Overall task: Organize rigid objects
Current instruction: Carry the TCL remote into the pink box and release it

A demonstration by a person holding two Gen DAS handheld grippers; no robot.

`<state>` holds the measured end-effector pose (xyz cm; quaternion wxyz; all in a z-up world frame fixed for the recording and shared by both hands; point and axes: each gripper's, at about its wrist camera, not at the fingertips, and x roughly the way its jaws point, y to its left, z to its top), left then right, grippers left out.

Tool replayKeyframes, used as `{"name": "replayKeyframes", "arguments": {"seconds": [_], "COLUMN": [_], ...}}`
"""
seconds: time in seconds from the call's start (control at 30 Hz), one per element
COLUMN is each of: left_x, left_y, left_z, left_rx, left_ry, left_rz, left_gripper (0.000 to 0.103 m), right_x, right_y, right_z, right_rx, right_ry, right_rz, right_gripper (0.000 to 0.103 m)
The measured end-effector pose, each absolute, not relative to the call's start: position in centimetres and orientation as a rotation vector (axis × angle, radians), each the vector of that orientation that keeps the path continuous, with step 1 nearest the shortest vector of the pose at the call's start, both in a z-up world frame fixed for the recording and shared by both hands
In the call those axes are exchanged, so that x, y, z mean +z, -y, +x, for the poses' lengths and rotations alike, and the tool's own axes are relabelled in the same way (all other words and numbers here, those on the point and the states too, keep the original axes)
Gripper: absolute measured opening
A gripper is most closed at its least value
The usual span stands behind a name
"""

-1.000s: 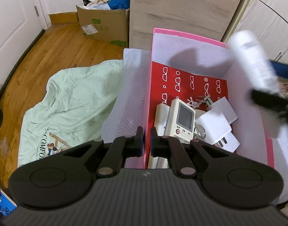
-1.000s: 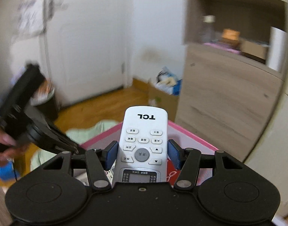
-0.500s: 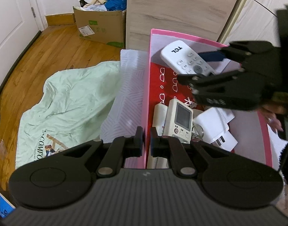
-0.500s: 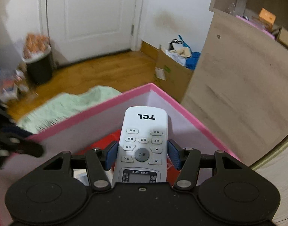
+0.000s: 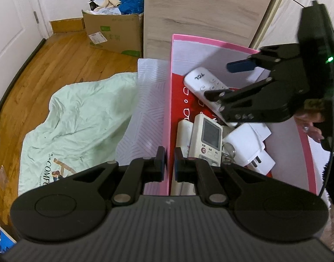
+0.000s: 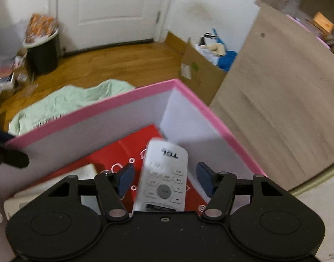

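A pink box (image 5: 169,100) with a red patterned bottom holds a beige handheld device (image 5: 207,138), white plug adapters (image 5: 250,147) and keys. My left gripper (image 5: 169,163) is shut on the box's left wall. My right gripper (image 6: 164,178) is open inside the box, seen from the left wrist (image 5: 223,79). The white TCL remote (image 6: 164,174) lies loose between its fingers, dropping onto the box bottom; it also shows in the left wrist view (image 5: 203,80).
A green cloth (image 5: 77,118) and white patterned sheet (image 5: 143,113) lie left of the box. A cardboard box (image 5: 114,32) stands on the wooden floor. A wooden cabinet panel (image 5: 202,11) rises behind the pink box. A black bin (image 6: 43,52) stands by the door.
My right gripper came down into the pink box and opened, letting go of the TCL remote. My left gripper has stayed shut on the box wall.
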<state>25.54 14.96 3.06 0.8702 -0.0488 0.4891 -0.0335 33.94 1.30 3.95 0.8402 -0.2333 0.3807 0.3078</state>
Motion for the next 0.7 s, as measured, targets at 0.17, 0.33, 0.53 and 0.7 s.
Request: {"name": "replayKeyframes", "arguments": {"seconds": [0.17, 0.33, 0.53, 0.7], "left_x": [3.0, 3.1, 3.5, 4.7], "left_y": [-15.3, -15.4, -15.6, -15.8], "left_z": [25.6, 25.4, 24.8, 22.9], "left_rx": [-0.061, -0.050, -0.041, -0.042], "left_ry": [-1.025, -1.023, -1.013, -0.975], "left_rz": [-0.124, -0.130, -0.147, -0.159], "left_gripper": [0.006, 0.006, 0.006, 0.006], "right_x": [5.3, 6.9, 9.5, 11.1], "right_y": [0.3, 2.6, 4.3, 5.8], "right_z": [33.6, 31.9, 28.8, 25.2], "right_rx": [0.601, 0.591, 0.568, 0.539], "right_ry": [-0.825, -0.835, -0.781, -0.711], "right_rz": [-0.378, -0.258, -0.181, -0.129], "right_gripper": [0.068, 0.067, 0.067, 0.067]}}
